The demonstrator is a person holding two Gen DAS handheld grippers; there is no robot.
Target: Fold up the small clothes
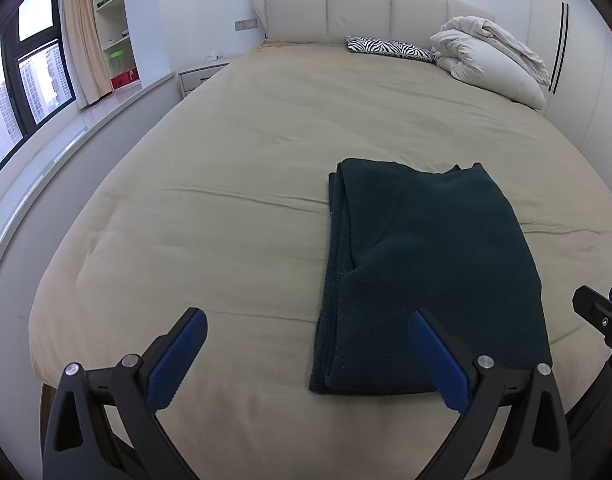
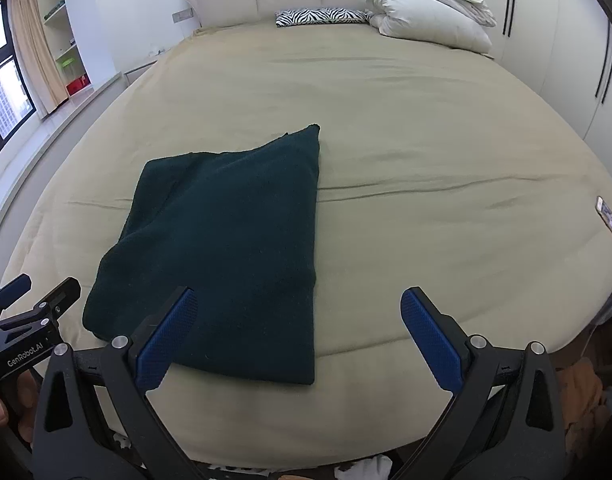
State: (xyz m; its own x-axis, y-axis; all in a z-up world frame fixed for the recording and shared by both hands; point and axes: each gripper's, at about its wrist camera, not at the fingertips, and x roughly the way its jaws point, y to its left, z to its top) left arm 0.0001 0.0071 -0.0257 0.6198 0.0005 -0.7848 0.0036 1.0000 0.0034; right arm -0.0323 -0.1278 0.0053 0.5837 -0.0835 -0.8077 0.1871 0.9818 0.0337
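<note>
Dark green, the folded garment (image 1: pixel 426 276) lies flat near the bed's (image 1: pixel 226 152) foot edge, stacked layers showing along its left side. Your left gripper (image 1: pixel 308 354) hovers with jaws wide apart at the garment's near-left corner; pinch every layer there. Your right gripper (image 2: pixel 296 332), jaws likewise apart and holding nothing, should take the near-right corner, then lift both evenly toward the far edge.

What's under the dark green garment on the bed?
The folded dark green garment lies flat on the beige bedspread, which shows all around it. Its own stacked layers show at its left edge. Anything beneath is covered.
</note>
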